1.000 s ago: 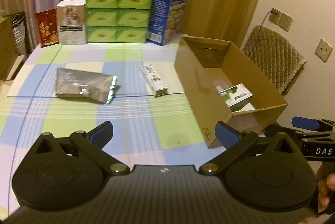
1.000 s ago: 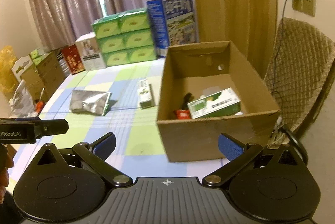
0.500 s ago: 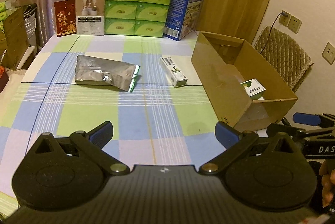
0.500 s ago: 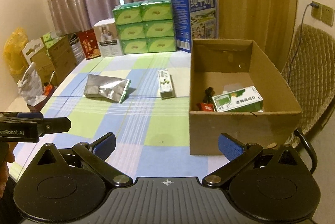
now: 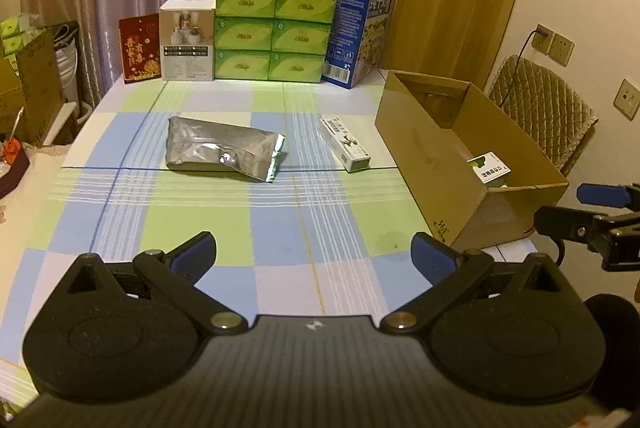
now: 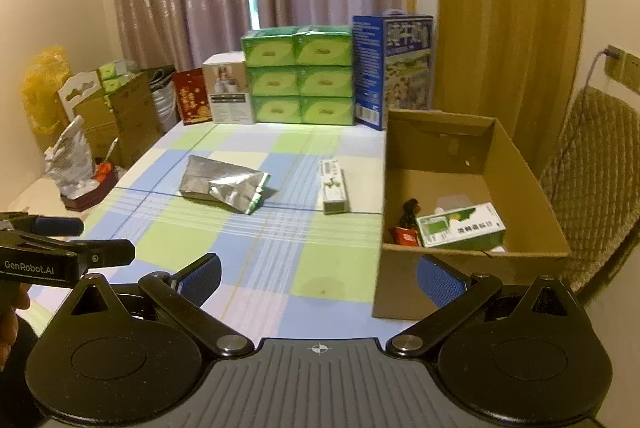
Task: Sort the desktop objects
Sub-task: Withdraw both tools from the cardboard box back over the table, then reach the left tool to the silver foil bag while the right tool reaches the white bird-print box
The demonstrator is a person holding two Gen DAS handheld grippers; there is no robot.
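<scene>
A crumpled silver foil bag (image 5: 224, 151) (image 6: 224, 183) lies on the checked tablecloth, with a narrow white and green carton (image 5: 345, 144) (image 6: 333, 186) to its right. An open cardboard box (image 5: 460, 163) (image 6: 516, 167) stands at the table's right edge; inside it are a green and white carton (image 6: 460, 226) (image 5: 489, 168) and small dark and red items (image 6: 406, 224). My left gripper (image 5: 314, 255) hangs open over the near table, well short of the bag. My right gripper (image 6: 318, 274) is open too, near the box's front corner. Neither holds anything.
Stacked green boxes (image 5: 274, 29), a blue carton (image 5: 360, 29), a white box (image 5: 186, 39) and a red packet (image 5: 140, 47) line the far edge. A quilted chair (image 6: 596, 179) stands right of the box. Cartons and bags (image 6: 100, 115) crowd the floor at left.
Both grippers have drawn back and risen, so the table and box look farther off and more of the room shows. Nothing on the table has moved.
</scene>
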